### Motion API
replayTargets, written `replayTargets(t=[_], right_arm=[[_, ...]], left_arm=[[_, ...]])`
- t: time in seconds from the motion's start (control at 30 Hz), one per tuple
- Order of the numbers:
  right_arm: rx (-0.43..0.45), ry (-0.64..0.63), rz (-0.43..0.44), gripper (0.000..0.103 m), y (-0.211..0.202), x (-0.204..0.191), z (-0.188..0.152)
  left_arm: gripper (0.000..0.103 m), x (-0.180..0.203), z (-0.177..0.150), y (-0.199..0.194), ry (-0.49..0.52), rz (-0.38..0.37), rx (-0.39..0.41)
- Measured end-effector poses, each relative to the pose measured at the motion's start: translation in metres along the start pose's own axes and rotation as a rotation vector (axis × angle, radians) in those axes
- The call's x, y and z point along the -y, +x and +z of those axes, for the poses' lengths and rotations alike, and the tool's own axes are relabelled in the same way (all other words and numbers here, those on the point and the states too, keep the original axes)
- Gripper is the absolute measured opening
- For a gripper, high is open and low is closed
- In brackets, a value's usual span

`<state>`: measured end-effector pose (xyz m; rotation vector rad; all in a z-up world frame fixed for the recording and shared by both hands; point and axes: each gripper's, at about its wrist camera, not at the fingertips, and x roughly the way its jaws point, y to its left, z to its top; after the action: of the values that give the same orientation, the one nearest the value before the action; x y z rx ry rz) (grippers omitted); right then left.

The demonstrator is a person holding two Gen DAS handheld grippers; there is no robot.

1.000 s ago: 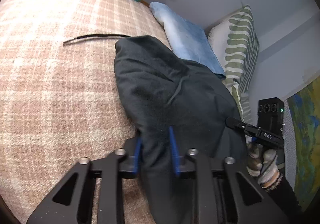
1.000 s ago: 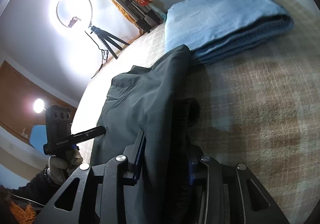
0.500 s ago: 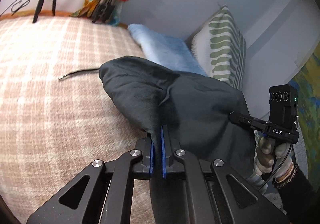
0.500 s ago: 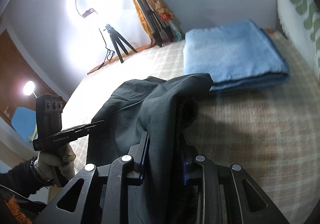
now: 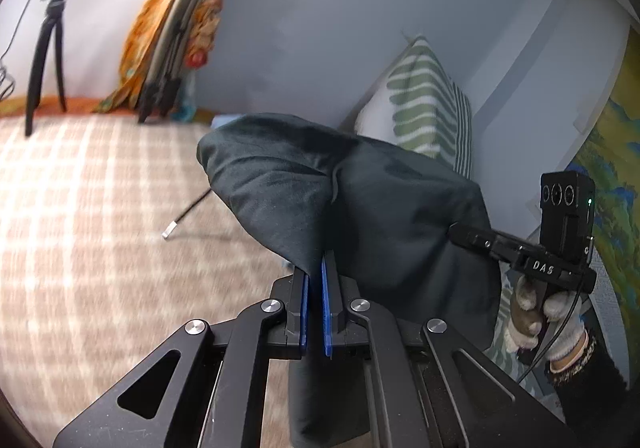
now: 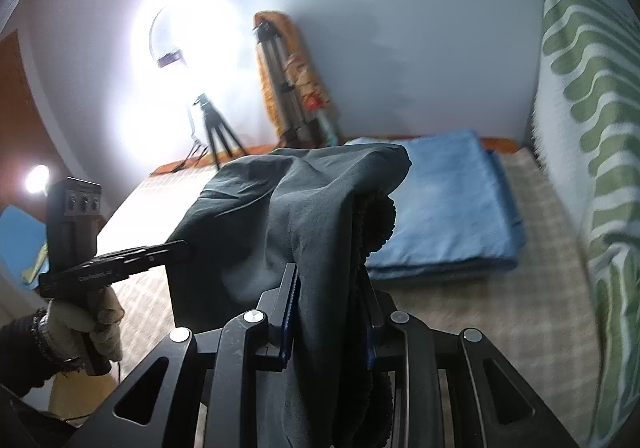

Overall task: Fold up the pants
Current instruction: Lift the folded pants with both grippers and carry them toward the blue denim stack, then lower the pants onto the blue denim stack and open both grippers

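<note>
Dark grey-green pants [image 5: 352, 203] hang lifted above the checked bedspread, stretched between both grippers. My left gripper [image 5: 315, 268] is shut on a thin edge of the fabric, its blue pads nearly touching. My right gripper [image 6: 328, 280] is shut on a thicker bunch of the pants [image 6: 304, 207], including a ribbed black waistband. In the left wrist view the right gripper [image 5: 472, 234] reaches into the cloth from the right, held by a gloved hand [image 5: 536, 308]. The right wrist view shows the left gripper [image 6: 176, 250] entering the fabric from the left.
A folded blue blanket [image 6: 444, 215] lies on the bed behind the pants, beside a green-and-white patterned pillow [image 6: 592, 135]. A black cable [image 5: 188, 213] lies on the bedspread [image 5: 100, 232]. Tripods [image 5: 44, 59] and a ring light [image 6: 168, 43] stand by the far wall.
Both grippers have risen and carried the pants up off the bed. The left jaws closed from a loose hold to a tight pinch on the fabric. Both views tilted up toward the wall.
</note>
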<state>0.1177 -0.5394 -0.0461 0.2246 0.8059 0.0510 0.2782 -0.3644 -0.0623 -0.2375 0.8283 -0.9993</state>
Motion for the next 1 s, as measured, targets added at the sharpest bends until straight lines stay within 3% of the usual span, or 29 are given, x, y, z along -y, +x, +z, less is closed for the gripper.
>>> replayTargets(t=[0.27,0.6,1.0], right_arm=[[0.049,0.013,-0.069,0.025,0.009,0.032,0.047],[0.064,0.003,-0.108,0.025,0.040,0.072,0.100],[-0.025,0.042,-0.106,0.026,0.109,0.126,0.116]], left_arm=[[0.004,0.015,0.047,0.032,0.051,-0.008,0.047],[0.004,0.006,0.096,0.086,0.075,0.005,0.072],[0.003,-0.016,0.105,0.136,0.055,0.039,0.040]])
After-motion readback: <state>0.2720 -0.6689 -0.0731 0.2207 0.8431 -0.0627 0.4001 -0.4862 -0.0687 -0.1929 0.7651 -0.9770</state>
